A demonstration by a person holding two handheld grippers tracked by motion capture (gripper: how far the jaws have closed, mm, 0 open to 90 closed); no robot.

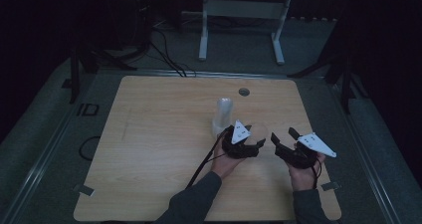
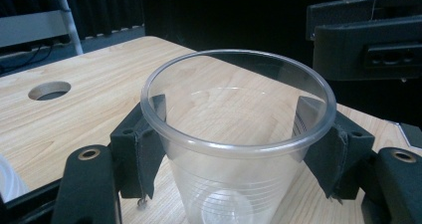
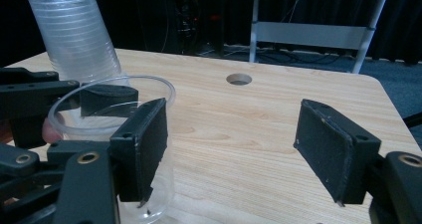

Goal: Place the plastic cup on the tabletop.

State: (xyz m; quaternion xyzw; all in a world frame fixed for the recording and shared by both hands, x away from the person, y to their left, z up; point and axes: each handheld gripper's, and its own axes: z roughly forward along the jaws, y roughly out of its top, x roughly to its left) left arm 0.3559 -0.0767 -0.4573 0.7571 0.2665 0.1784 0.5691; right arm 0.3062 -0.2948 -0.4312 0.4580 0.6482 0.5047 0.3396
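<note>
The letters "ID" stand in dark paint on the grey floor (image 1: 54, 134) left of the table (image 1: 149, 134); nothing else is legible.

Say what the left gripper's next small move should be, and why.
Probably open the left gripper a little and back off: the clear cup stands upright on the table between its pads, apart from the stack of cups, while the right gripper waits open.
</note>
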